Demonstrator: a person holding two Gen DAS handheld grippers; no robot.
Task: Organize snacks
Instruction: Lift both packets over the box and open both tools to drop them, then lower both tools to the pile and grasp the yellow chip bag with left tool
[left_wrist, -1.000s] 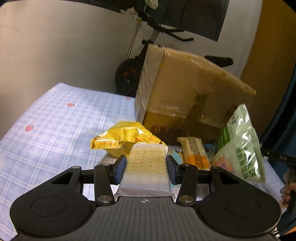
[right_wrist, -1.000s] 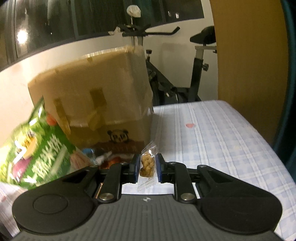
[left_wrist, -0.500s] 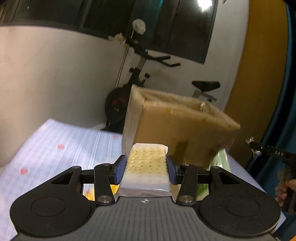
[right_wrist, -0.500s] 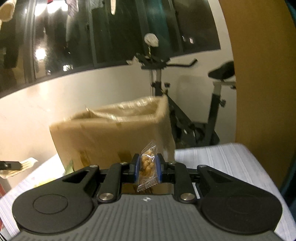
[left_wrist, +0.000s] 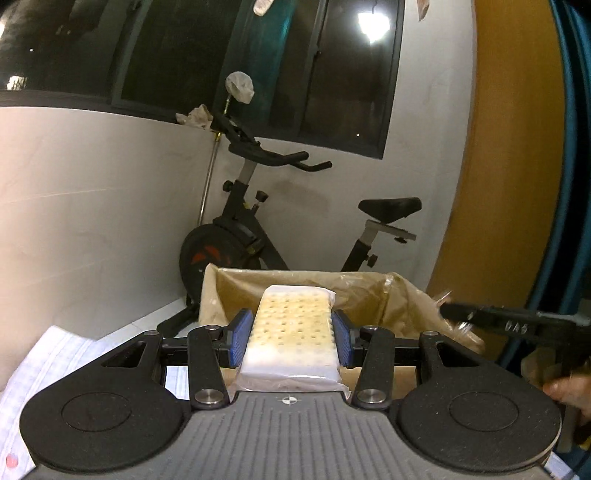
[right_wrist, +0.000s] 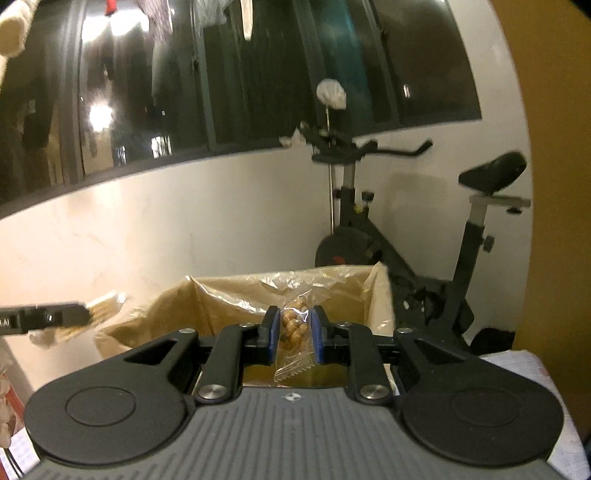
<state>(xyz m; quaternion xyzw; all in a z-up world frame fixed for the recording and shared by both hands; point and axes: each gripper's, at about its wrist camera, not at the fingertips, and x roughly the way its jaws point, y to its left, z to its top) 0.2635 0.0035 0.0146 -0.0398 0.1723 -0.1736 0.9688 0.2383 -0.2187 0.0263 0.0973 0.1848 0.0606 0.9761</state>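
Now cracker pack (left_wrist: 291, 328) sits clamped between left tongs (left_wrist: 291, 334).

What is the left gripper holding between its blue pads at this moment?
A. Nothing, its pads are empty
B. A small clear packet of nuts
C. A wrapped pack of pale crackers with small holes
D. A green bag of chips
C: in the left wrist view the left gripper is closed on the cracker pack, in front of the lined cardboard box.

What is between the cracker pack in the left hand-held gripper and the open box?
Nothing visible. The cracker pack sits clamped in the left hand-held gripper, with the lined cardboard box open just beyond it and its mouth uncovered.
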